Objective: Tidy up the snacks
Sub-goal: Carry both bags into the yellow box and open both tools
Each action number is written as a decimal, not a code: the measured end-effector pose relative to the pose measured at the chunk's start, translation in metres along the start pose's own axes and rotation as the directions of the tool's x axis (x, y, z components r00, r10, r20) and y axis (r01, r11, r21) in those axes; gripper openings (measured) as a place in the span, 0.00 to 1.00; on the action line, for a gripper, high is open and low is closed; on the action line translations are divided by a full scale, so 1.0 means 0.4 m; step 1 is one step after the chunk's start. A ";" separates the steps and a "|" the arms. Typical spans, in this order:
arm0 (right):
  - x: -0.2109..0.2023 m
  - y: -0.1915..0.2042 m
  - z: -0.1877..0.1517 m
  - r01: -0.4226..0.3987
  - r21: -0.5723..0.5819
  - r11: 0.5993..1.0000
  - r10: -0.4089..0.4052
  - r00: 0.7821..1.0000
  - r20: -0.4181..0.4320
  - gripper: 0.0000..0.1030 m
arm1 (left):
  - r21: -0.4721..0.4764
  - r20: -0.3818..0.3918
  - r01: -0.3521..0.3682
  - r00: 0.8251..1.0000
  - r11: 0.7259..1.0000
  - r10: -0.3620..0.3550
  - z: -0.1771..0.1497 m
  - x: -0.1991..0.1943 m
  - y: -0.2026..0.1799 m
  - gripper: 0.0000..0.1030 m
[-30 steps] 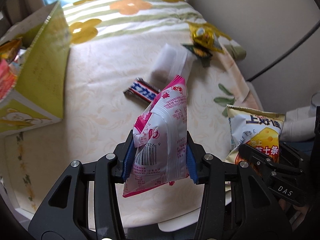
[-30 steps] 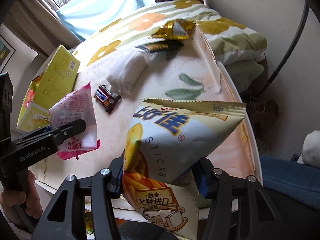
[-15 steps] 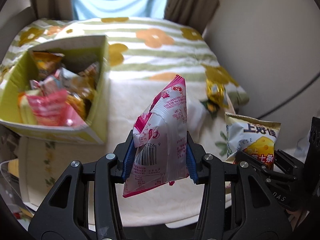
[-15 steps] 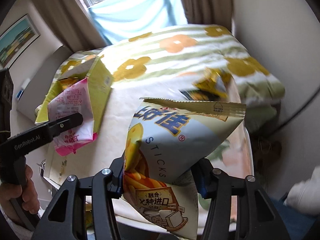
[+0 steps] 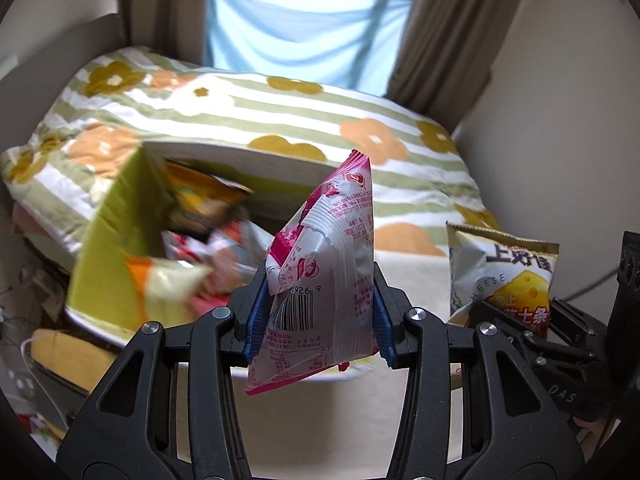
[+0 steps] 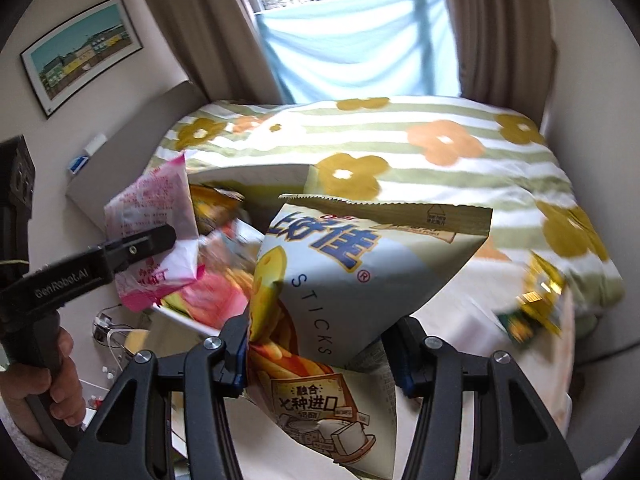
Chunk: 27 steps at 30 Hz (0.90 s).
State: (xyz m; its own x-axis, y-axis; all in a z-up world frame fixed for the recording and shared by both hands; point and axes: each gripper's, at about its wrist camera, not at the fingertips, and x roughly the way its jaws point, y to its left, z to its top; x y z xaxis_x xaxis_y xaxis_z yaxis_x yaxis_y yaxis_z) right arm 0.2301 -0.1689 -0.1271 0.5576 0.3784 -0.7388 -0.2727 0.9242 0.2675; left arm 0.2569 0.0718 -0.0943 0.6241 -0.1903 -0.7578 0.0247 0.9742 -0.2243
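My left tool [image 5: 318,320] pinches the pink snack packet [image 5: 324,280] between its blue pads, holding it in the air near the open green box [image 5: 116,232] of snacks. My right tool [image 6: 320,356] clamps the cheese sticks bag [image 6: 360,272], beside the packet. A gold-wrapped snack [image 6: 536,304] lies blurred on the table [image 6: 460,320].

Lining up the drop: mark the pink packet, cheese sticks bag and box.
pink packet [image 5: 320,280], left wrist view, middle panel
cheese sticks bag [image 6: 360,276], right wrist view, front face
box [image 5: 116,220], left wrist view, green side wall
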 end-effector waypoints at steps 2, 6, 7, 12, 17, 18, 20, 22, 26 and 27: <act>0.039 0.048 0.041 -0.017 -0.018 1.000 0.017 1.000 0.006 0.48 | -0.007 -0.001 -0.017 1.000 1.000 0.017 0.032 0.012 0.058 0.40; 0.119 0.119 0.105 -0.051 -0.025 0.998 0.051 0.999 0.006 0.48 | -0.008 -0.019 -0.041 0.999 0.999 0.041 0.089 0.044 0.161 0.40; 0.139 0.133 0.117 -0.057 -0.024 0.998 0.057 0.998 0.003 0.48 | -0.003 -0.031 -0.045 0.998 0.999 0.045 0.103 0.059 0.187 0.40; 0.246 0.188 0.163 -0.068 0.008 0.998 0.068 0.997 -0.029 0.48 | 0.007 -0.094 -0.056 0.994 0.998 0.056 0.143 0.136 0.282 0.40; 0.317 0.208 0.186 -0.061 0.029 0.998 0.063 0.996 -0.070 0.48 | 0.012 -0.150 -0.079 0.985 0.997 0.080 0.158 0.221 0.349 0.40; 0.329 0.209 0.190 -0.057 0.031 0.998 0.059 0.995 -0.083 0.48 | 0.005 -0.159 -0.076 0.984 0.997 0.076 0.157 0.231 0.358 0.40; 0.351 0.211 0.199 -0.050 0.030 0.998 0.053 0.993 -0.101 0.48 | -0.003 -0.170 -0.068 0.983 0.998 0.066 0.156 0.249 0.373 0.40; 0.363 0.211 0.206 -0.047 0.025 0.999 0.049 0.992 -0.113 0.48 | -0.003 -0.156 -0.045 0.987 0.999 0.044 0.157 0.253 0.380 0.49; 0.382 0.210 0.216 -0.058 0.020 0.998 0.060 0.988 -0.143 0.48 | -0.014 -0.105 -0.082 0.991 0.997 0.080 0.149 0.236 0.378 1.00; 0.385 0.207 0.217 -0.058 0.019 0.998 0.060 0.987 -0.152 0.48 | -0.026 -0.109 -0.071 0.992 0.997 0.068 0.144 0.238 0.380 1.00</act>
State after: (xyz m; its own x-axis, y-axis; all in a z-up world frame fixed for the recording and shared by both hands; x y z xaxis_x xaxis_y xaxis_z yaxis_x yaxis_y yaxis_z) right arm 0.3616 -0.0295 -0.1650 0.4147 0.4209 -0.8068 -0.2894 0.9016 0.3216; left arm 0.3650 0.2089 -0.1653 0.5354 -0.1357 -0.8336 -0.0400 0.9818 -0.1855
